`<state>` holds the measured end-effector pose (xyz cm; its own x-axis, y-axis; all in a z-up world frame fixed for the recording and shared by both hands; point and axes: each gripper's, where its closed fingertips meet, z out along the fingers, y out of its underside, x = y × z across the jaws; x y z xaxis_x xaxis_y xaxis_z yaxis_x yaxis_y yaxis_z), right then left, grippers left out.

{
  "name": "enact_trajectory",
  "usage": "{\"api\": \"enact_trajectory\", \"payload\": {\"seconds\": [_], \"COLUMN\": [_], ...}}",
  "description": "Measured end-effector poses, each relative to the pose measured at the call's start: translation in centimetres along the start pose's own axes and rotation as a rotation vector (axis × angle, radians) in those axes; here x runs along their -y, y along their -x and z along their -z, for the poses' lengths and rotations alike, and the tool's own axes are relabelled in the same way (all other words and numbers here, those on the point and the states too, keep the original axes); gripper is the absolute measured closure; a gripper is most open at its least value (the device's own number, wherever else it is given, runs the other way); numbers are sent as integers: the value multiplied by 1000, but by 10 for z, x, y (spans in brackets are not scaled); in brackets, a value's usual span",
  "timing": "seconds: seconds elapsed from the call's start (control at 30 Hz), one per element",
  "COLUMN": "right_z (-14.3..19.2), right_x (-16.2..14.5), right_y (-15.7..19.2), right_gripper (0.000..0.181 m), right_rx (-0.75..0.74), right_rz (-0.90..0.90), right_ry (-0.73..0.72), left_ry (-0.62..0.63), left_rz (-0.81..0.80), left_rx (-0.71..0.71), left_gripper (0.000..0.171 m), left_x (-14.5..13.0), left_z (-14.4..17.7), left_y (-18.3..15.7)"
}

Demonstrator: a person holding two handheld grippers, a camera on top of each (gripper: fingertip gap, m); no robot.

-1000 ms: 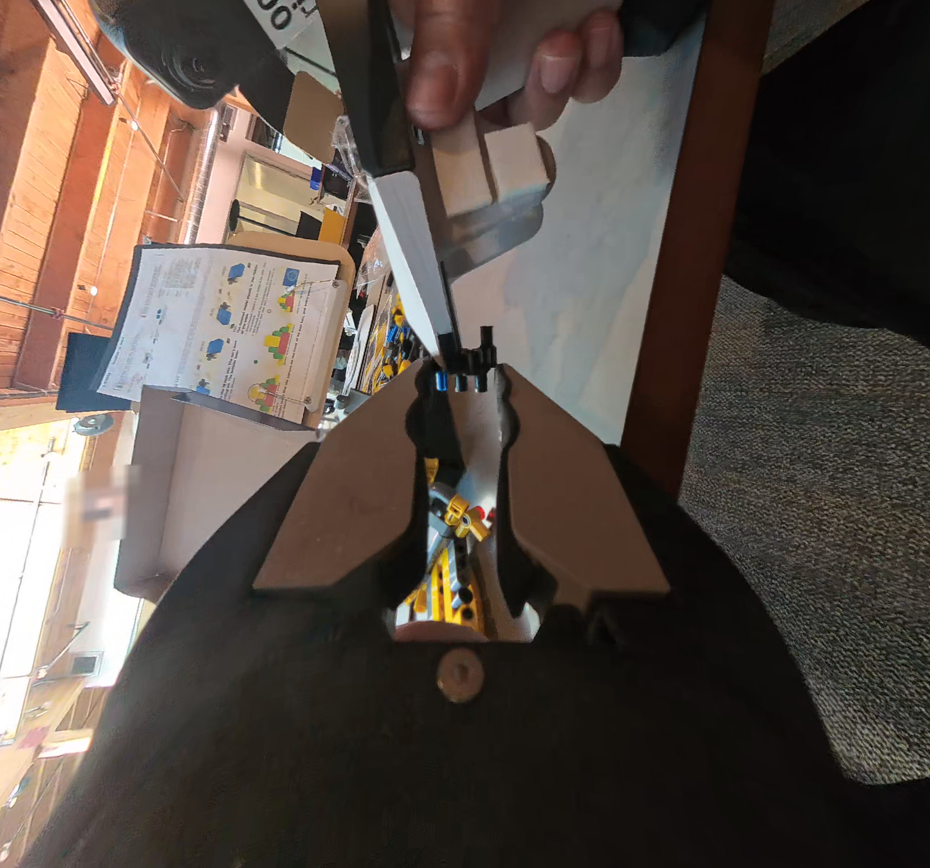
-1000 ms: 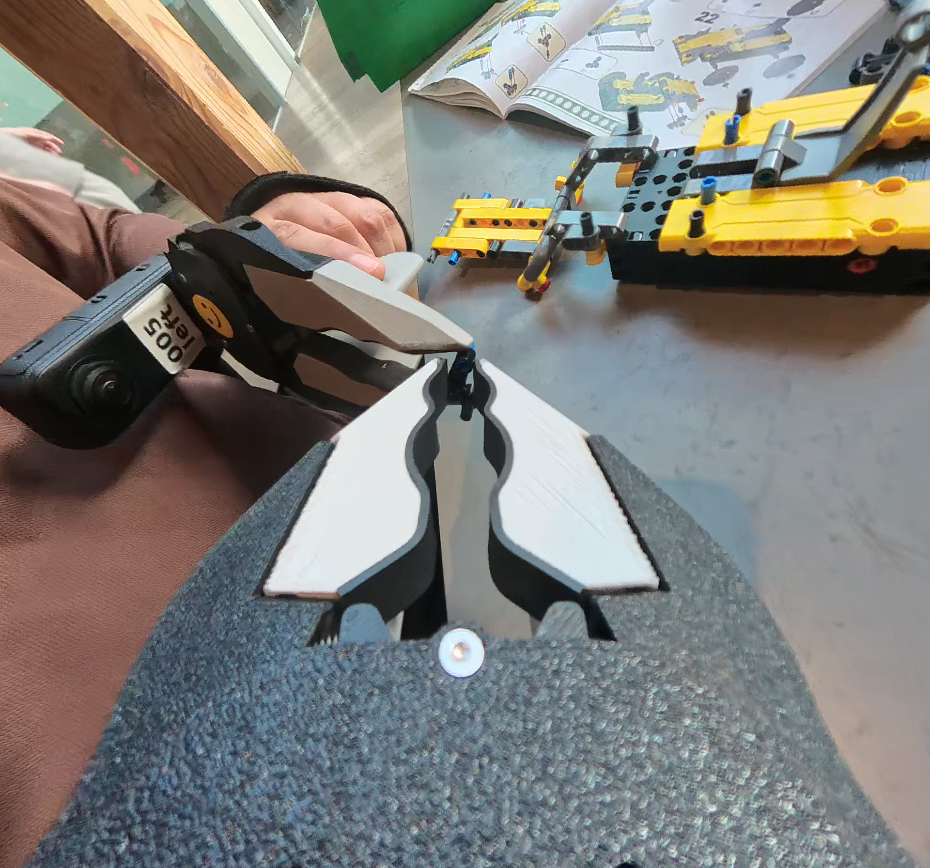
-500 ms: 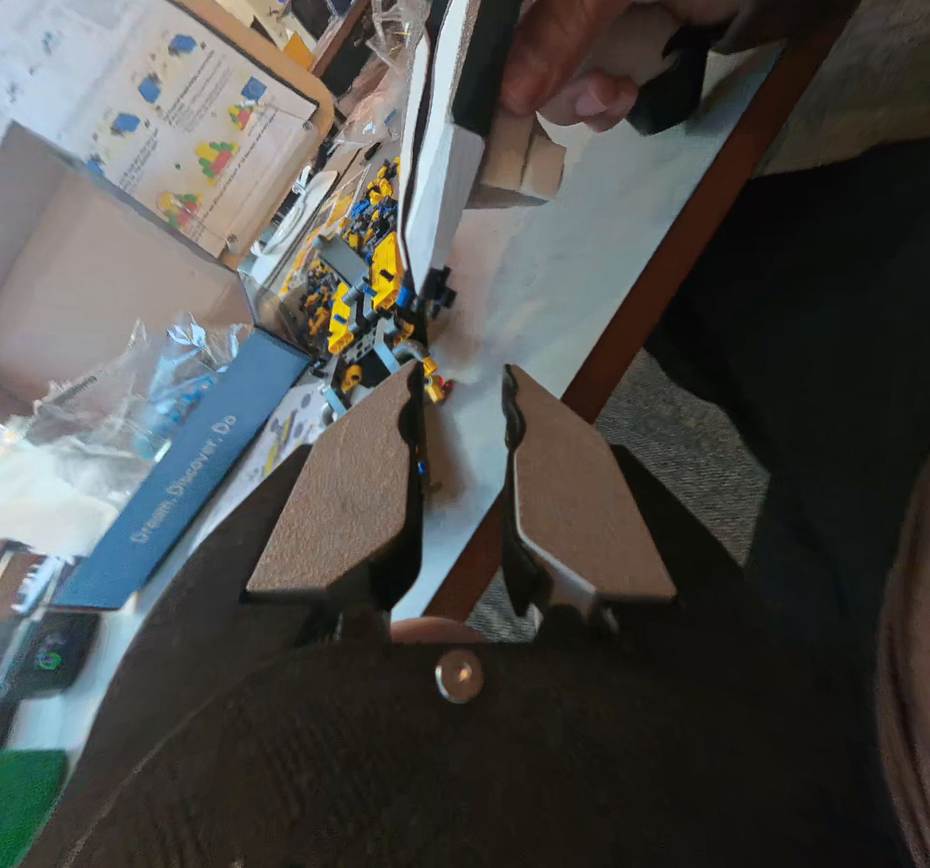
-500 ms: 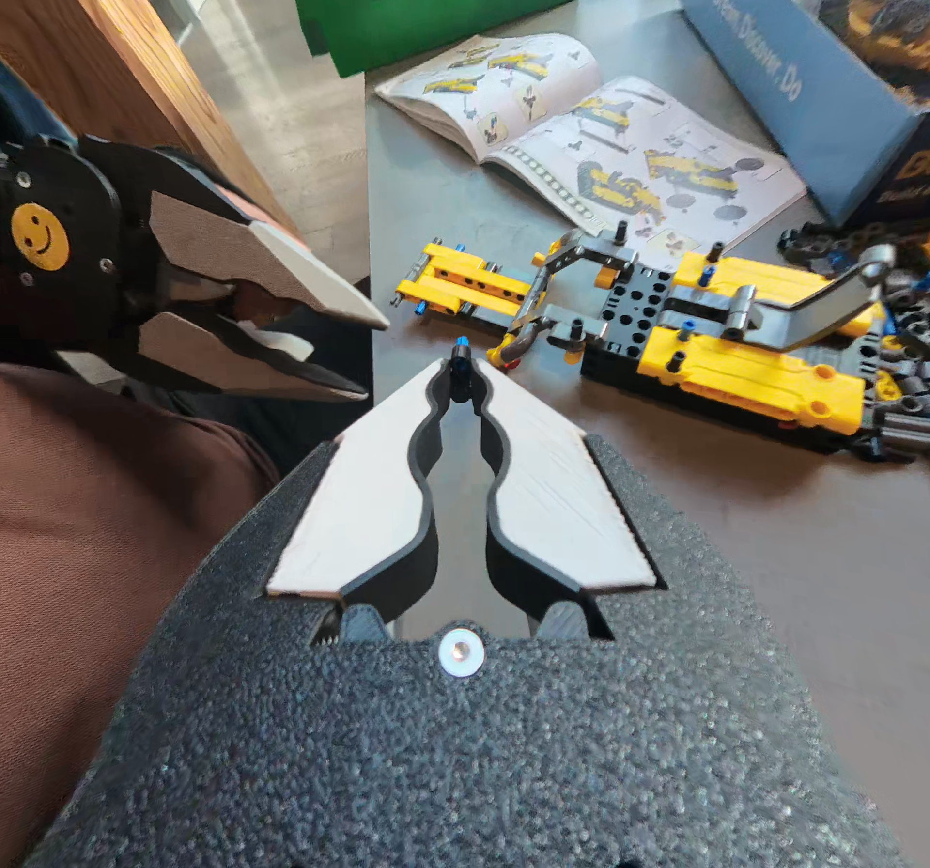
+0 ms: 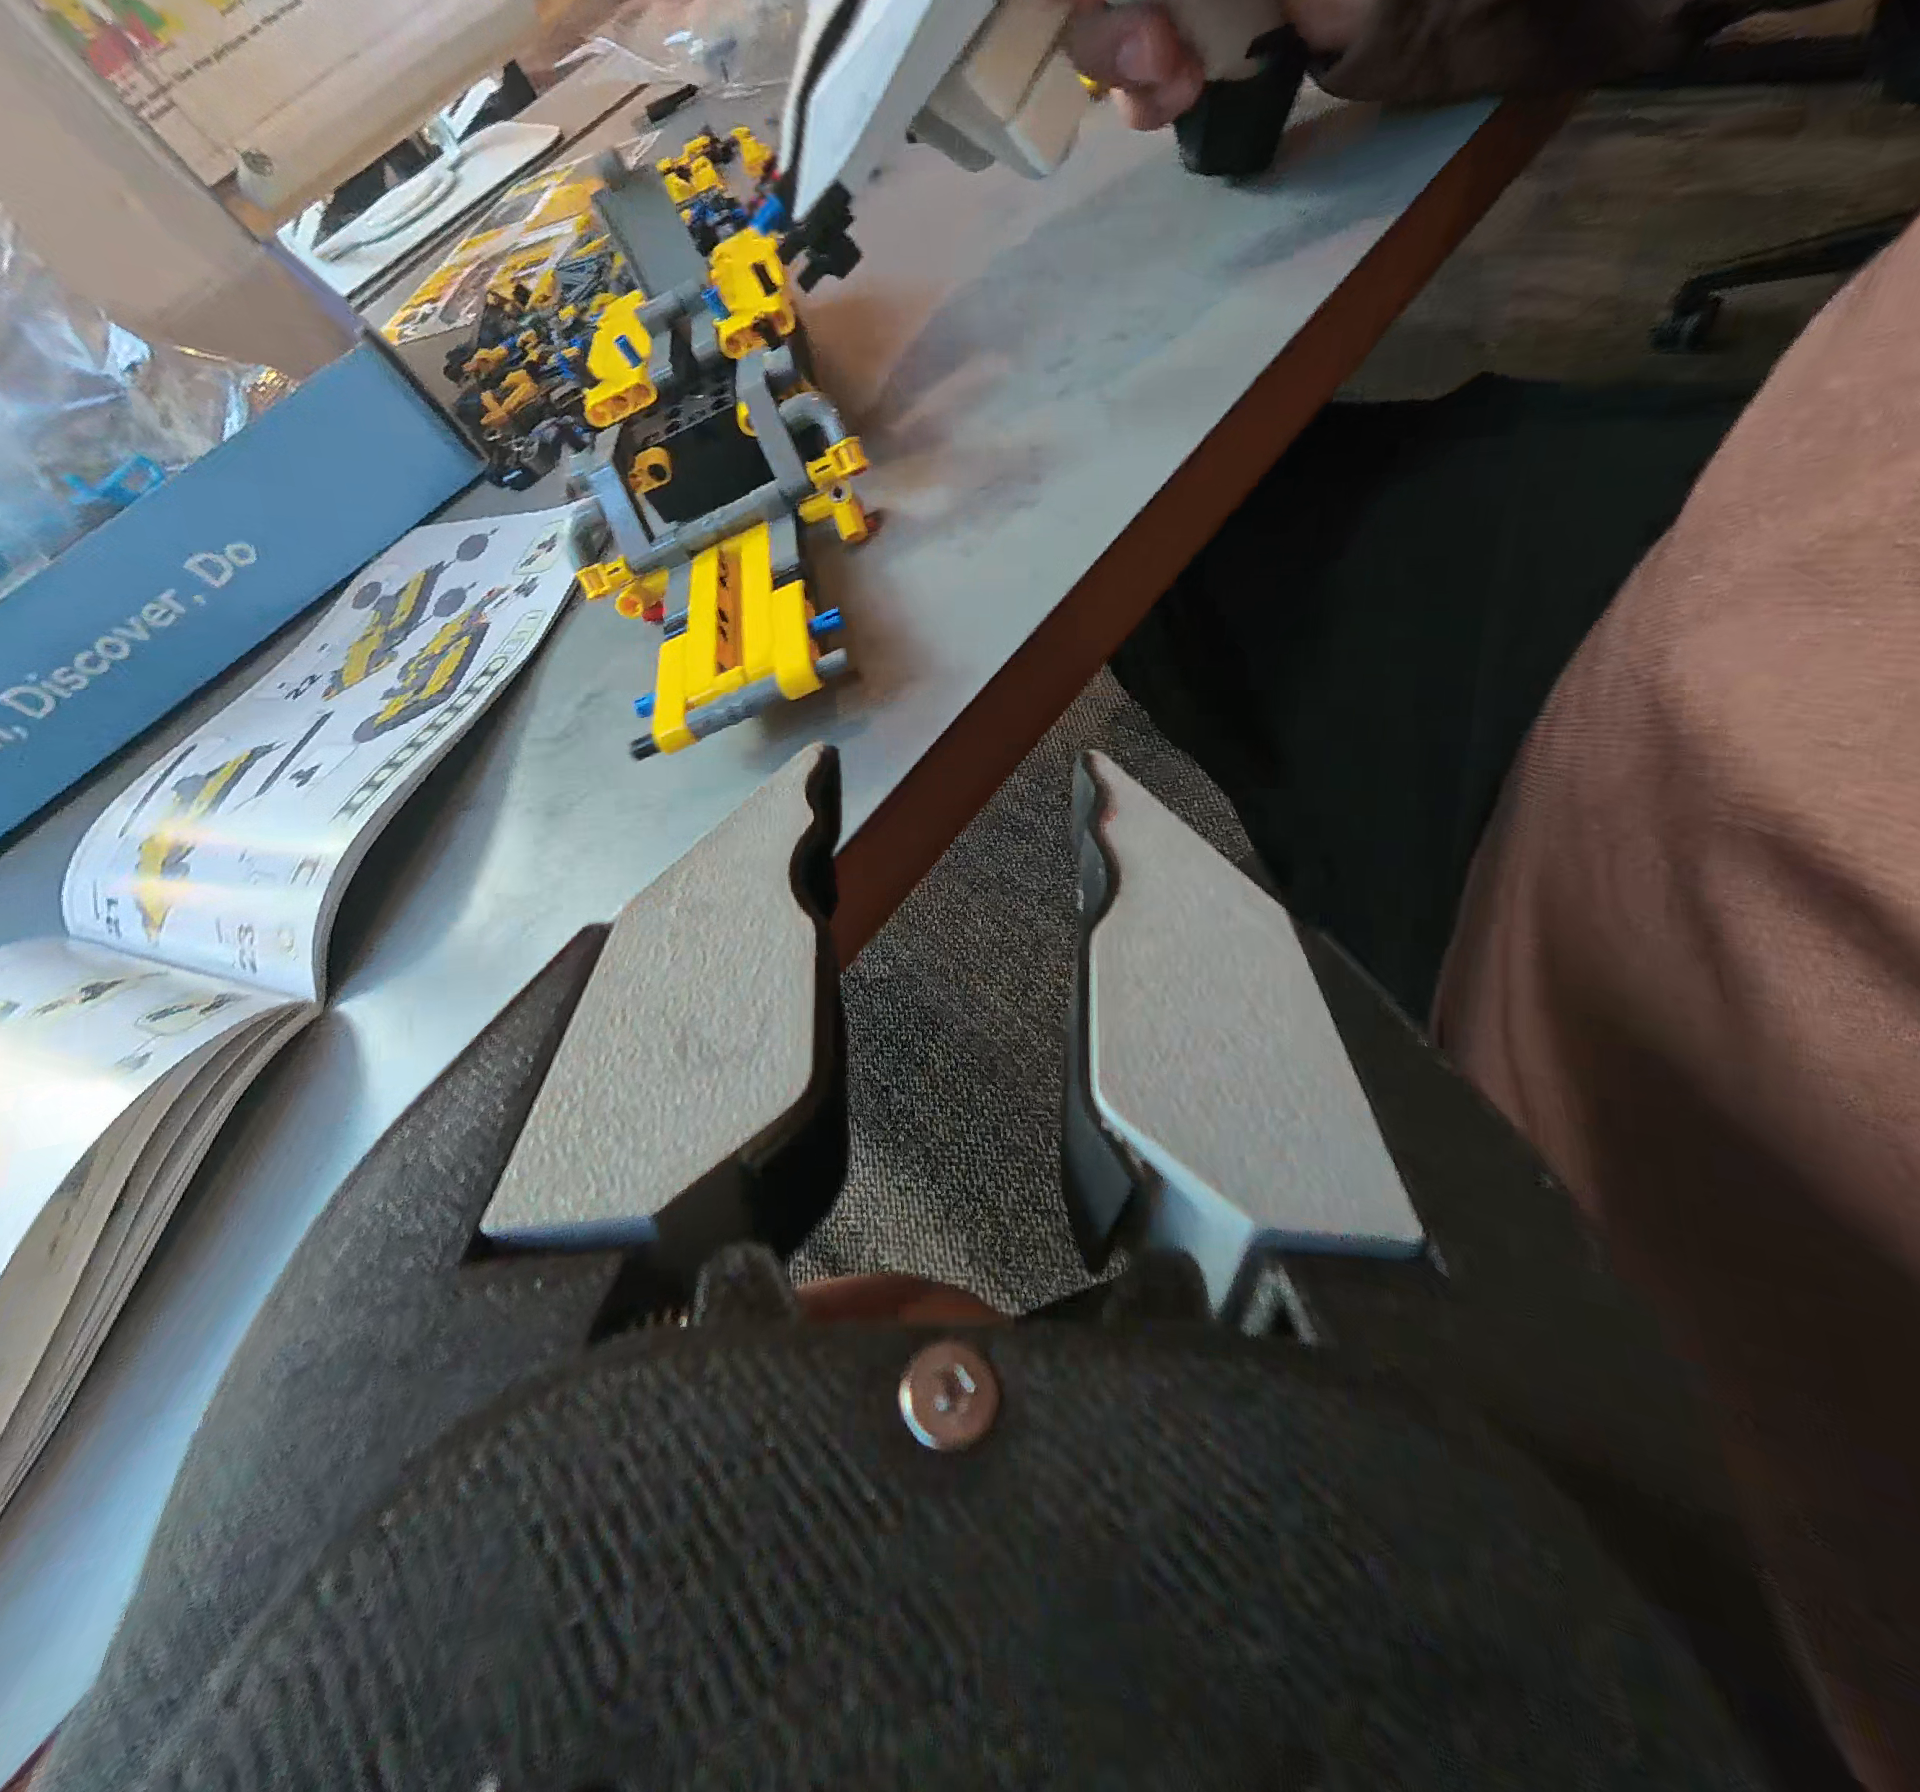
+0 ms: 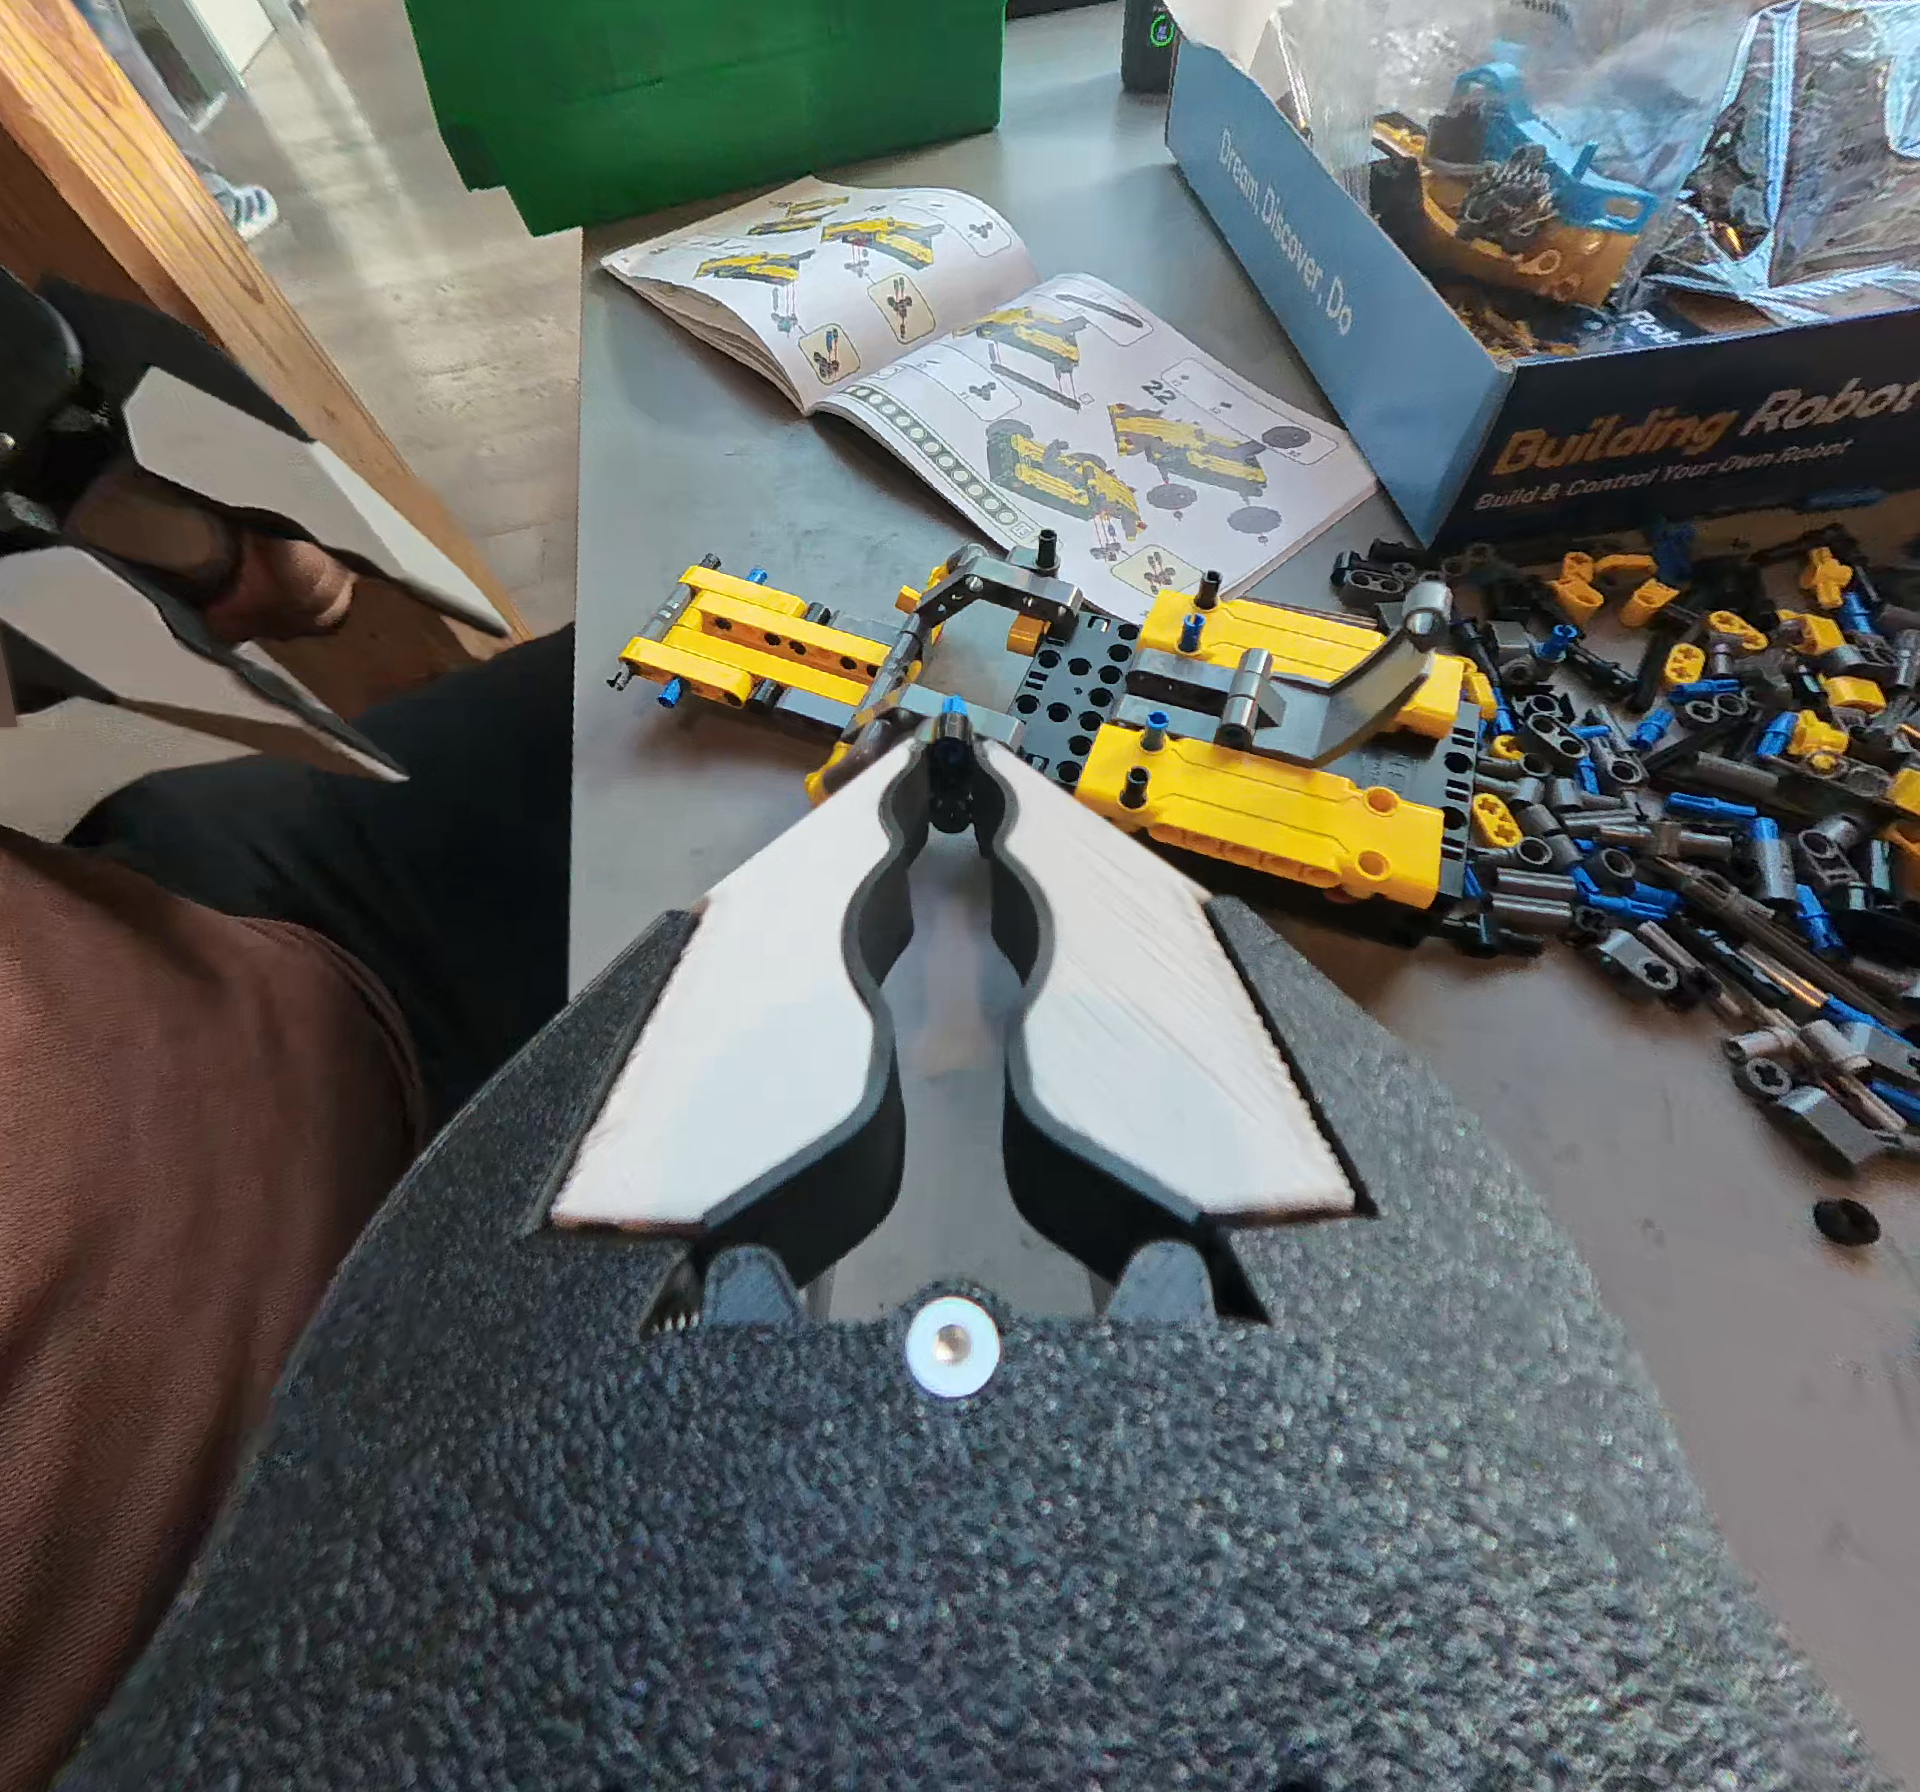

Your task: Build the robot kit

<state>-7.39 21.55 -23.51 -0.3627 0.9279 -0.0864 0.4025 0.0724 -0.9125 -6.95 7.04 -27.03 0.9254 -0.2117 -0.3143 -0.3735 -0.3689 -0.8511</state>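
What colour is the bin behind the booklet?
Green bin, clearest in the right wrist view.

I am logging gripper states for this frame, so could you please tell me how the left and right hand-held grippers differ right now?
The left hand-held gripper is open and empty, while the right hand-held gripper is shut on a small black connector piece with a blue pin. The left one hangs off the table edge above grey carpet; the right one sits over the table beside the yellow and black model. Both have pale fingers and black bodies.
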Motion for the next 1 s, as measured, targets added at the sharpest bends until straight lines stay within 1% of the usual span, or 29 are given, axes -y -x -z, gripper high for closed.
{"api": "enact_trajectory", "payload": {"seconds": [0.1,0.2,0.33,0.4,0.6,0.7,0.83,0.87,0.97,1.0], "right_z": [4,10,19,21,24,28,34,36,43,44], "right_x": [2,-7,-13,-17,-22,-18,-14,-13,-7,-5], "right_y": [-3,-13,-26,-27,-19,-17,-16,-16,-11,-7], "right_gripper": [178,178,178,178,178,178,178,178,178,178], "right_rx": [-15,-47,-89,-82,-40,-31,-26,-26,-5,2], "right_rz": [-4,-22,-65,-80,-81,-75,-101,-114,-116,-90], "right_ry": [-25,9,24,38,54,25,-22,-39,-90,-103], "left_ry": [-8,-18,-22,-9,21,72,147,141,76,79], "left_rz": [75,149,180,198,273,272,273,262,184,138], "left_rx": [13,-22,-42,-52,-144,-144,-165,-178,-205,-196], "left_gripper": [129,124,124,124,123,120,110,111,132,135], "left_x": [0,3,10,15,49,55,64,70,91,92], "left_z": [-1,-4,-12,-18,-51,-74,-100,-103,-108,-111], "left_y": [19,30,46,54,60,66,64,60,43,39]}}
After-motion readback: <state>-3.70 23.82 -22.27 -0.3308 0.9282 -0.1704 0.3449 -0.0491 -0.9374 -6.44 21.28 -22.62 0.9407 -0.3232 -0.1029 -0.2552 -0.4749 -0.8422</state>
